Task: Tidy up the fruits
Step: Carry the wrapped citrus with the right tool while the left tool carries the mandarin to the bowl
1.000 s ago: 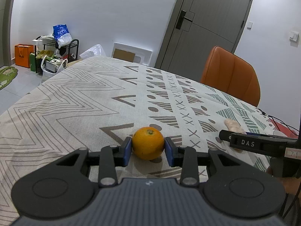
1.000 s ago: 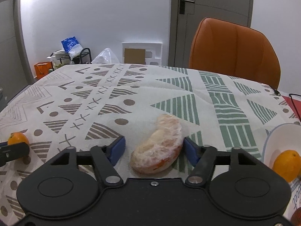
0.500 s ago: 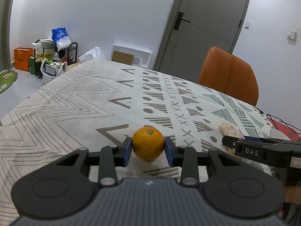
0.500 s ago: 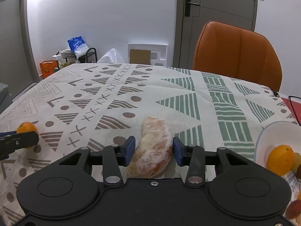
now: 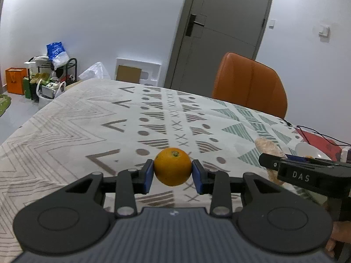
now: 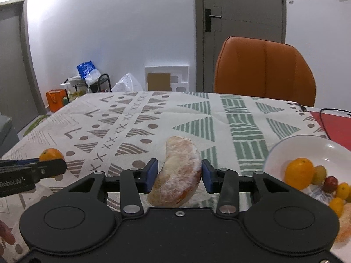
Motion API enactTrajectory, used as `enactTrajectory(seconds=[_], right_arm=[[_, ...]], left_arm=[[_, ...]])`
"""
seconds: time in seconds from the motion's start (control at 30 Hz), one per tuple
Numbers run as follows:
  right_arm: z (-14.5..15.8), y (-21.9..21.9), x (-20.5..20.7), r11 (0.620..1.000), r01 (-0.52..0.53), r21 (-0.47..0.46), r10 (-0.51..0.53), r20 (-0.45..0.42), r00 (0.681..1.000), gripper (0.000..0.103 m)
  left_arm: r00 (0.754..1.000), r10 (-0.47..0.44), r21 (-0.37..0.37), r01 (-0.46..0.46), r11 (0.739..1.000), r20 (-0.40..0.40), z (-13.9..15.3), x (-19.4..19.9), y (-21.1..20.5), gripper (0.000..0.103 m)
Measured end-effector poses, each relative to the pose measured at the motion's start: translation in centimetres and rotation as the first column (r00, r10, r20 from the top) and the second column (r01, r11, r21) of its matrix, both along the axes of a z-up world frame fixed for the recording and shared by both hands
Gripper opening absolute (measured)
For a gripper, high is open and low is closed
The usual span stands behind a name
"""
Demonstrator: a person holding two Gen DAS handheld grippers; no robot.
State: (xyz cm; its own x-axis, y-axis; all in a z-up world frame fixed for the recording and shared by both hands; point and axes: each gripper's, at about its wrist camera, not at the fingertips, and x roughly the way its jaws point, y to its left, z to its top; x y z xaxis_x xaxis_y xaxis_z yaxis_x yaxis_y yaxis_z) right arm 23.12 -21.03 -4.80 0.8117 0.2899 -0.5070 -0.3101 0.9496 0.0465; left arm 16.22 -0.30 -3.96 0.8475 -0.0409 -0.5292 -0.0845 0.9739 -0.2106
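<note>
My left gripper (image 5: 172, 173) is shut on a small orange (image 5: 172, 166), holding it just above the patterned tablecloth (image 5: 87, 127). My right gripper (image 6: 179, 173) is shut on a peeled pomelo segment (image 6: 178, 153), whose blue pads press both its sides. To its right stands a white bowl (image 6: 283, 146) holding another orange (image 6: 299, 173) and several small fruits. In the right wrist view the left gripper (image 6: 51, 167) with its orange (image 6: 51, 154) shows at the far left. The left wrist view has the right gripper (image 5: 266, 163) and its segment (image 5: 266, 145) at the right.
An orange chair (image 6: 263, 68) stands at the table's far side in front of a grey door (image 6: 241, 22). A red mat (image 6: 335, 125) with a black cable lies at the right edge. Bags and a rack (image 5: 50, 79) clutter the floor at the left.
The right jaws closed from wide apart onto the pomelo segment. Both grippers then rose a little with their fruit, and the bowl came further into the right wrist view.
</note>
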Motion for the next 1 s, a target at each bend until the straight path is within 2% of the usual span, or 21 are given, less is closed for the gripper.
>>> enactTrajectory(seconds=[0.3,0.57,1.0], right_arm=[[1.3,-3.5,-1.5,0.997,0.055,0.051,-0.056,0.035,0.998,0.041],[1.3,-6.7,-2.1,0.990,0.121,0.071,-0.124,0.039,0.992,0.041],[1.0,-11.5,-2.5,0.961,0.255,0.103,-0.261,0.038,0.965,0.042]], left_arm=[[0.998,-0.059,0.021,0.059,0.998,0.011,0.7,0.3,-3.0,0.036],[0.994,-0.104,0.031,0.104,0.994,0.015,1.0,0.4,-5.3,0.036],[0.987,-0.160,0.055,0.159,0.986,0.017,1.5,0.5,-8.1,0.036]])
